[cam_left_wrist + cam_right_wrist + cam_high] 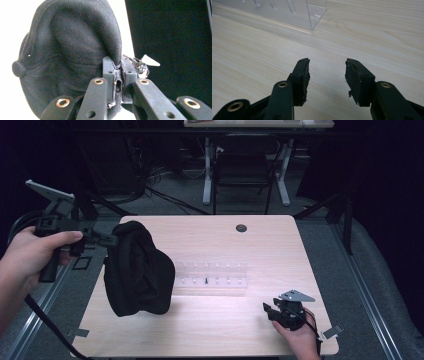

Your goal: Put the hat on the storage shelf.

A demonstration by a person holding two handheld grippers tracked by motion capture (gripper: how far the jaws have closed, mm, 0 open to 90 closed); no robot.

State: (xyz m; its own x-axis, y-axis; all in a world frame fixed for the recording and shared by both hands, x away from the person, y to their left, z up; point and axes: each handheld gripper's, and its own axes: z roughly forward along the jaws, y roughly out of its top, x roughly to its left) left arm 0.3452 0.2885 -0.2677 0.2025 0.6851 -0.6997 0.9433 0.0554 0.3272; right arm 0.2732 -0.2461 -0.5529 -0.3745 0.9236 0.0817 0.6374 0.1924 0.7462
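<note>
A black knitted cap (137, 270) hangs over the left part of the wooden table (270, 245), lifted by its edge. My left gripper (107, 240) is shut on that edge; in the left gripper view the jaws pinch a fold of the cap (70, 50) at my left gripper (117, 75). A button sits on the cap's crown at the left of that view. My right gripper (267, 310) rests low at the table's front right, open, with bare wood between its jaws at my right gripper (327, 75). The right gripper (145, 63) also shows far off in the left gripper view.
A clear acrylic rack (210, 275) with small pegs stands mid-table just right of the cap; its corner (312, 15) lies ahead of the right jaws. A round cable hole (241, 228) sits near the far edge. A chair and desk legs stand beyond the table.
</note>
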